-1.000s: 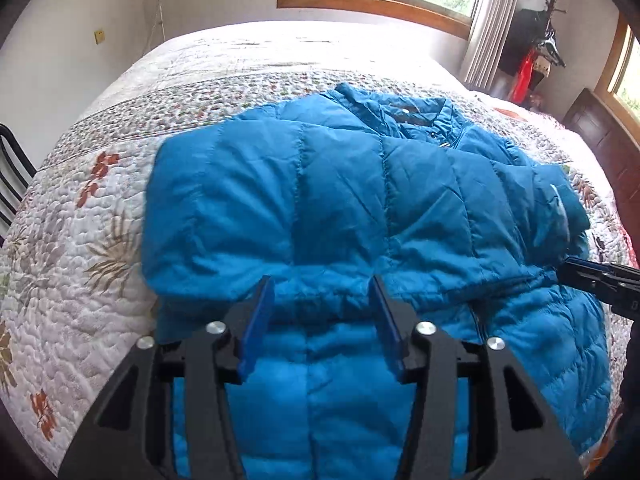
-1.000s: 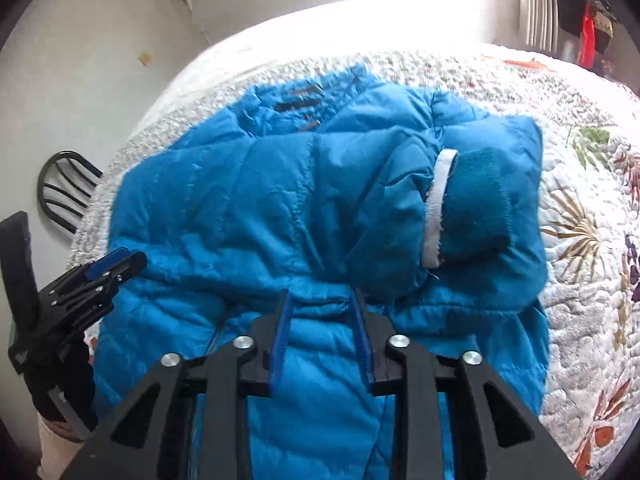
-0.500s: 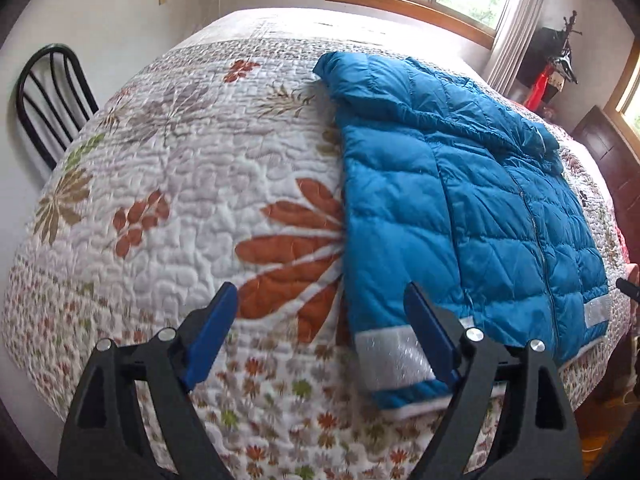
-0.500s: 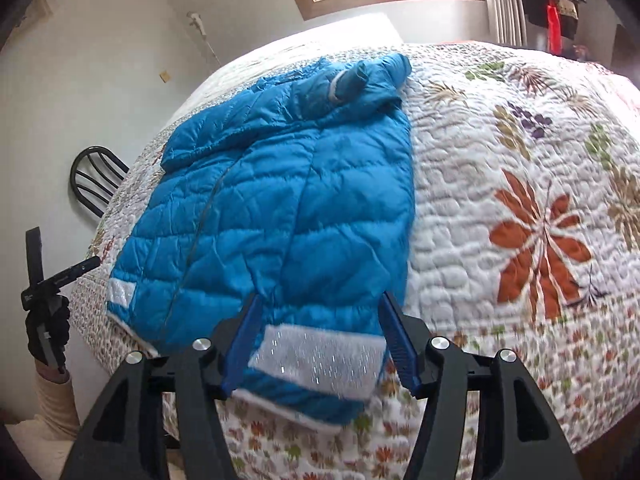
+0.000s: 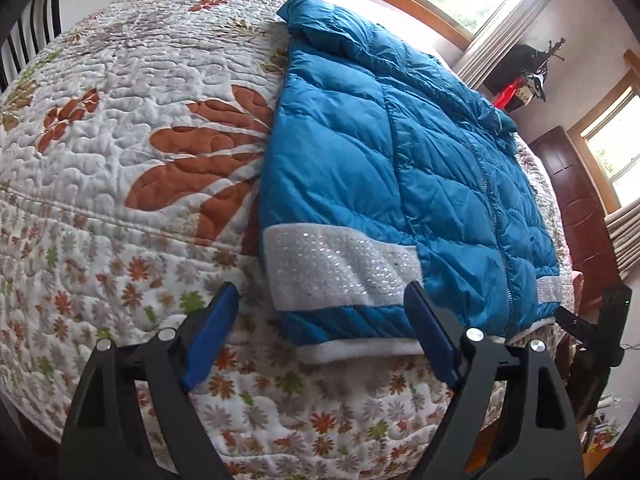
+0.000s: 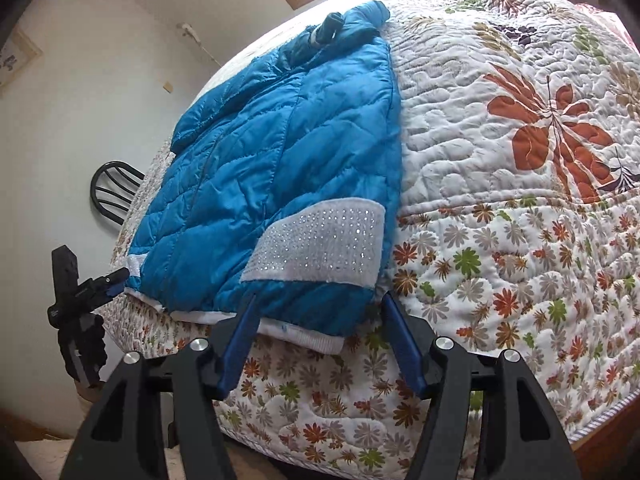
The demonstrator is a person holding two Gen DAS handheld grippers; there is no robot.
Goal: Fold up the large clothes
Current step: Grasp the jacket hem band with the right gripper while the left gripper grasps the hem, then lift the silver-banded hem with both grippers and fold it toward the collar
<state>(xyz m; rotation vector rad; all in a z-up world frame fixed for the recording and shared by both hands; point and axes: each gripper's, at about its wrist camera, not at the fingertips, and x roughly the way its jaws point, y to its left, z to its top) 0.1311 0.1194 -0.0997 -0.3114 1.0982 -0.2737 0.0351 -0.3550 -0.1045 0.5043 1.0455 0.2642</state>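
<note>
A blue quilted puffer jacket (image 5: 400,168) lies on the bed, sleeves folded in, hem at the near edge; it also shows in the right wrist view (image 6: 276,168). White sparkly bands (image 5: 336,268) cross the hem corners, the other corner band showing in the right view (image 6: 324,244). My left gripper (image 5: 320,332) is open, its blue fingers straddling the left hem corner just below it. My right gripper (image 6: 320,344) is open, fingers either side of the right hem corner. Neither holds cloth.
The floral quilt (image 5: 120,160) covers the bed and drapes over its near edge (image 6: 480,320). A black chair (image 6: 114,190) stands at the left by the wall. A dark wooden cabinet (image 5: 576,216) and windows are at the right.
Both grippers pulled back from the jacket's middle to the bed's near edge, opened wider, then closed in on the two hem corners. The jacket now lies lengthwise with the hem nearest.
</note>
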